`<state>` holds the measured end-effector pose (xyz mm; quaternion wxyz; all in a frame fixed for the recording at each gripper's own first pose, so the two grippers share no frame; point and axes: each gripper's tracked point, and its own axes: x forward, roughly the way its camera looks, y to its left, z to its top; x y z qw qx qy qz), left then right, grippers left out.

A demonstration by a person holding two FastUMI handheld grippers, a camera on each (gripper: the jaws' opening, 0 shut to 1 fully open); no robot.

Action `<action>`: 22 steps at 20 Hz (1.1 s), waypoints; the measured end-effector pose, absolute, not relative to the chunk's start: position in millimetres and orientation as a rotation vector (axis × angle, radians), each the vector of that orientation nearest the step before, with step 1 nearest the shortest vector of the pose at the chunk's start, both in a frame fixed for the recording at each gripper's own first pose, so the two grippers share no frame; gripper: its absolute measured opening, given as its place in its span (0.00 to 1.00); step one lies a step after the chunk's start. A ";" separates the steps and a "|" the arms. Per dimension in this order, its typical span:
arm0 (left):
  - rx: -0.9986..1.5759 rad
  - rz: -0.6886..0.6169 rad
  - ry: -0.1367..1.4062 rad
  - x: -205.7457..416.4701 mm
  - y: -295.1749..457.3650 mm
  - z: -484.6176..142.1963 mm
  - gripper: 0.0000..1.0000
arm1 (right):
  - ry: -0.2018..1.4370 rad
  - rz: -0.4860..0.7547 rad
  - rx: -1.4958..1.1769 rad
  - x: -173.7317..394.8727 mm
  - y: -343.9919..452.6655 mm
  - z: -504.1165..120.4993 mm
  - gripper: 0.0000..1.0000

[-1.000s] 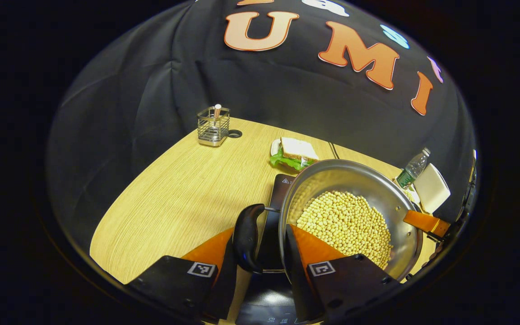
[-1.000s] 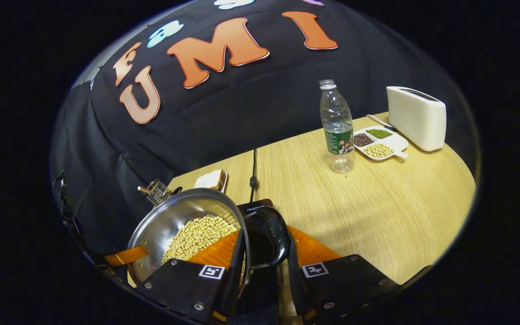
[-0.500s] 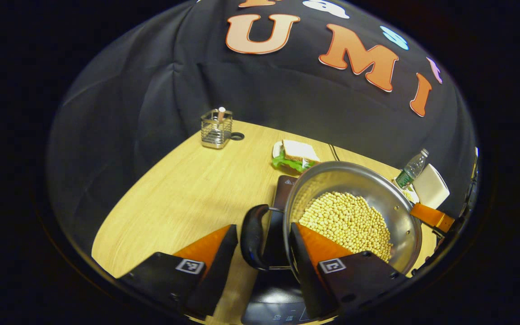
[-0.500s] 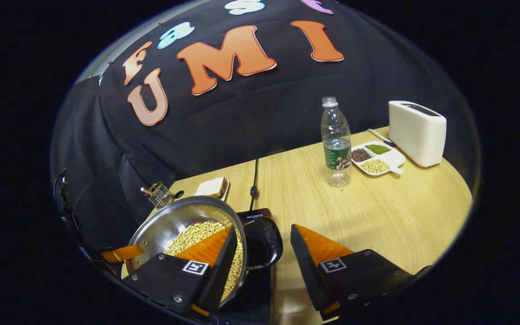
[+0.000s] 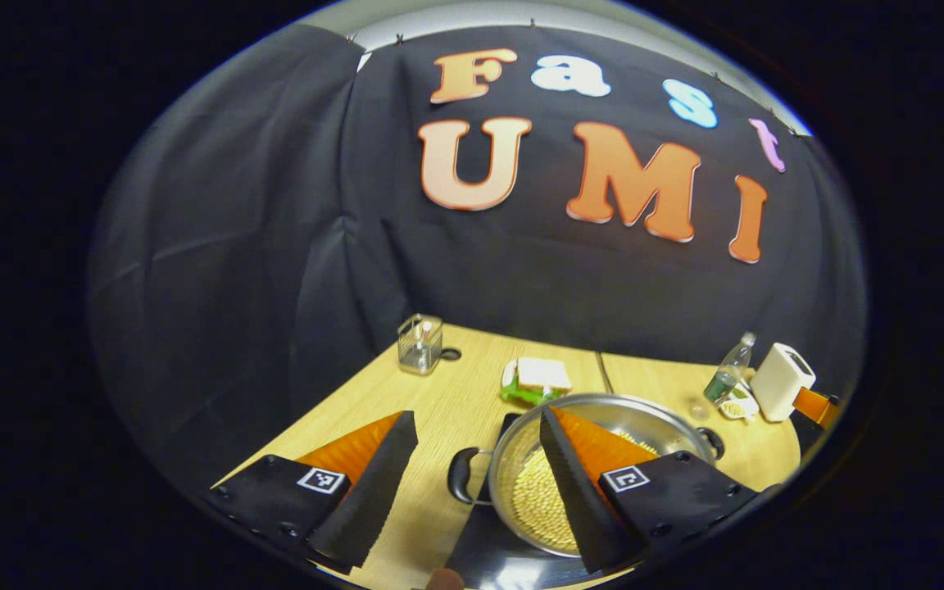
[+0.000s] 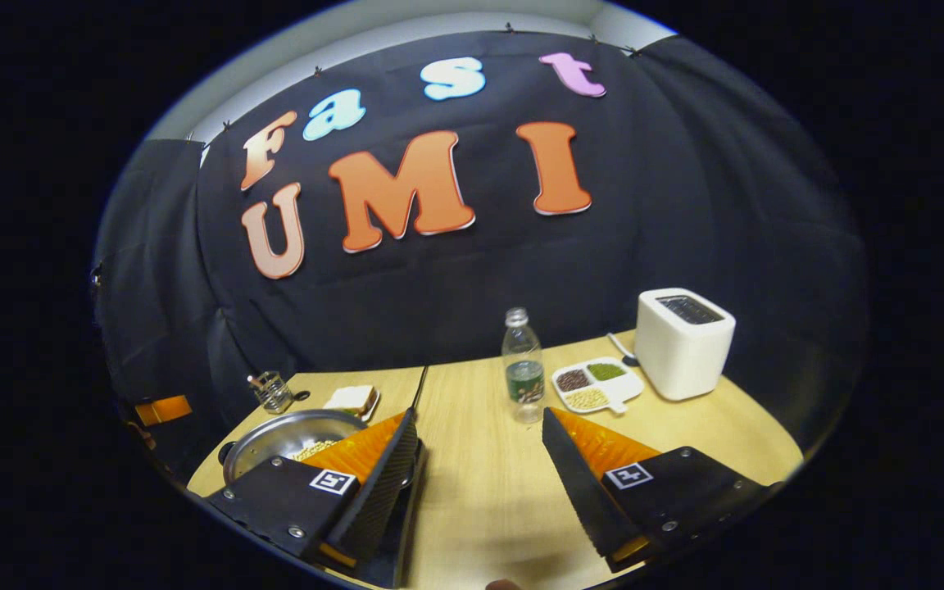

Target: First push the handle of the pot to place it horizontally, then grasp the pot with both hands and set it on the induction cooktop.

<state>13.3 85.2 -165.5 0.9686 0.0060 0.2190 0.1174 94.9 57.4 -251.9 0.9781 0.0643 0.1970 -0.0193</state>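
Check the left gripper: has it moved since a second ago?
Yes. The left gripper has opened, let go of the pot's handle and pulled up and back; the pot on the cooktop now looks smaller.

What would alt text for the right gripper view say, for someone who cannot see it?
Open tongs hover over a wooden table, holding nothing. At lower left a steel pot of pale beans sits on a dark induction cooktop. Farther back stand a water bottle, a divided dish of beans and a white toaster.
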 end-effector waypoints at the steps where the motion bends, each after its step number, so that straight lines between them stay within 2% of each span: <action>1: 0.015 0.219 0.405 13.3 71.2 -146.7 0.99 | 0.355 -0.062 0.127 93.1 39.4 -235.0 0.95; 4: 0.010 0.157 0.315 9.8 20.9 -87.5 0.98 | 0.269 -0.121 0.126 78.5 -5.6 -193.6 0.95; 10: -0.003 0.082 0.215 2.7 -47.6 -33.6 0.97 | 0.198 -0.172 0.090 45.1 -63.2 -144.9 0.95; 22: -0.035 0.030 0.096 6.2 -124.8 34.0 0.99 | 0.090 -0.050 -0.019 36.4 -55.7 -73.8 0.95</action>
